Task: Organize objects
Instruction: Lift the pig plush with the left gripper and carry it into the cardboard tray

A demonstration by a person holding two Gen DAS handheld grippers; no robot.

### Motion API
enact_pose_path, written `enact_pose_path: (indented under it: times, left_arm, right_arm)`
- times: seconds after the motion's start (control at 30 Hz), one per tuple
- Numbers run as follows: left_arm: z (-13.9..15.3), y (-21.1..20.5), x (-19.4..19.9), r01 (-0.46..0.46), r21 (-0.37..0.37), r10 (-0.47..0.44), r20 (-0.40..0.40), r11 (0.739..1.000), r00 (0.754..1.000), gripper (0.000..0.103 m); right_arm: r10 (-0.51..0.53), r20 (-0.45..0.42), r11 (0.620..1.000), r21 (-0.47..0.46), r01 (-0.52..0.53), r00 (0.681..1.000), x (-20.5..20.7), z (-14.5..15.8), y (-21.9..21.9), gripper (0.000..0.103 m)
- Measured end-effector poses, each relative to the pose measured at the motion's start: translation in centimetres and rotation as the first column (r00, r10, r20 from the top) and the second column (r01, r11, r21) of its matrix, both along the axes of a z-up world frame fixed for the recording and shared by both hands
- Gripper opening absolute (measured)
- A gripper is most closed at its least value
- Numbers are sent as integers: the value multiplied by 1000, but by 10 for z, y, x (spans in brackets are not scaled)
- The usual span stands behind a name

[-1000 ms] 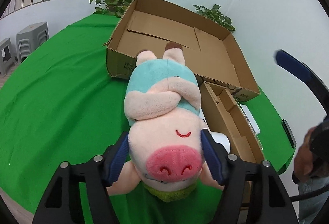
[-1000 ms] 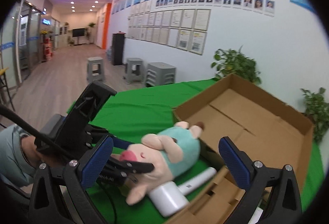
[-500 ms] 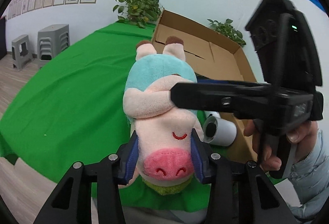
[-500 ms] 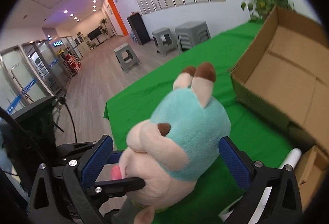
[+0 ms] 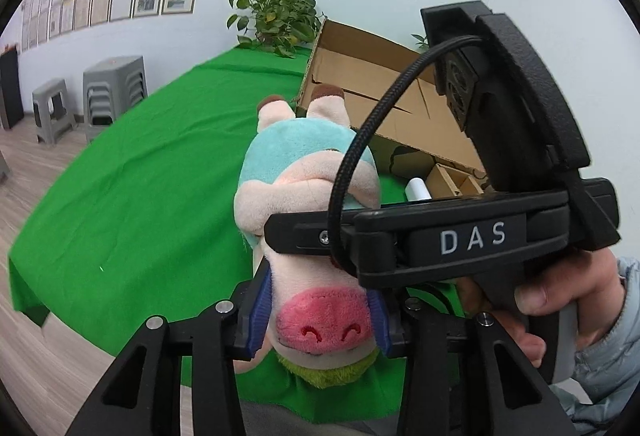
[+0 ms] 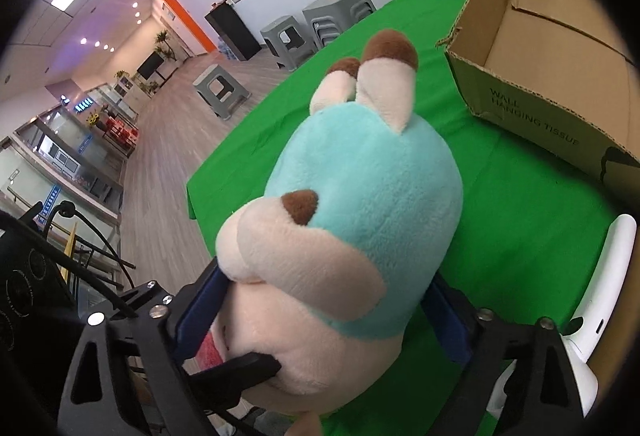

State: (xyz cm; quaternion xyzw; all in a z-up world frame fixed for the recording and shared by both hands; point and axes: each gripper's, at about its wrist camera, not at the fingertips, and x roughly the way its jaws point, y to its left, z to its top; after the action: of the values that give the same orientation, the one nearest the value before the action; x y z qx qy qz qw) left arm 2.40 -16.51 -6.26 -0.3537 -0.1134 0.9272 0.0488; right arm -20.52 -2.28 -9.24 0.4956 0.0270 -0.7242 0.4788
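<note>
Stools (image 5: 114,90) sit off on your far left, grey and stacked on the wood floor, and from there the green tablecloth (image 5: 152,172) sweeps across to the action. Front and centre is the plush pig (image 5: 316,220), held up over the near edge of the table with its feet pointing at the open cardboard box (image 5: 384,96). That box looks empty on the parts of its floor you can see, so by my read the organizing has barely started: the pig isn't stowed yet, and the white hair dryer (image 6: 600,300) is lying on the cloth beside a smaller box (image 5: 452,178). Now the claws. Your left gripper (image 5: 320,320) is pinched in on the pig's head, its blue pads (image 5: 260,308) pressing the cheeks either side of the pink snout. Your right gripper (image 6: 320,312), reaching across from the right with your hand (image 5: 560,300) on its handle, brackets the pig's body; its fingers are drawn in close, both flush against the plush as far as I can judge, though how firmly they bite you can't tell from here. Looks like a two-handed hold or a handover, with the big box the likely destination.
</note>
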Motion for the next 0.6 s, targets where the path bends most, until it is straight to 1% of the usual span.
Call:
enact_pose_path:
  times: [0.1, 0.17, 0.2, 0.27, 0.3, 0.37, 0.43, 0.5, 0.57, 0.6]
  left_arm:
    - [11, 4, -9, 7, -43, -8, -22, 999, 1000, 38]
    - [30, 9, -21, 26, -88, -32, -65, 996, 997, 38]
    - [41, 12, -27, 37, -113, -48, -94, 993, 994, 38]
    - [65, 17, -41, 57, -156, -83, -169, 986, 982, 38]
    - [82, 21, -49, 69, -176, -108, -220, 982, 970, 38]
    - [116, 29, -69, 92, -215, -158, -315, 972, 936, 38]
    - [139, 37, -92, 108, -242, -194, -365, 964, 911, 38]
    - [153, 42, -117, 137, -237, -220, -371, 962, 902, 38]
    - [157, 46, -141, 168, -231, -246, -366, 958, 897, 38]
    - [157, 47, -154, 182, -227, -256, -359, 957, 898, 38]
  right_arm:
    - [-33, -31, 998, -56, 32, 999, -4, 11, 2, 76]
    - [-72, -84, 992, -110, 62, 994, -10, 29, 10, 73]
    - [-91, -120, 988, -138, 75, 989, -13, 42, 15, 72]
    - [-133, -213, 977, -193, 92, 968, -24, 78, 26, 72]
    - [-152, -248, 972, -214, 99, 957, -30, 93, 29, 72]
    - [-202, -327, 957, -265, 116, 923, -43, 128, 42, 72]
    - [-247, -379, 943, -304, 132, 892, -61, 152, 52, 72]
    - [-285, -375, 935, -311, 170, 882, -83, 159, 59, 72]
    - [-313, -374, 930, -307, 202, 873, -105, 158, 63, 72]
    - [-316, -371, 930, -302, 208, 873, -113, 154, 62, 71]
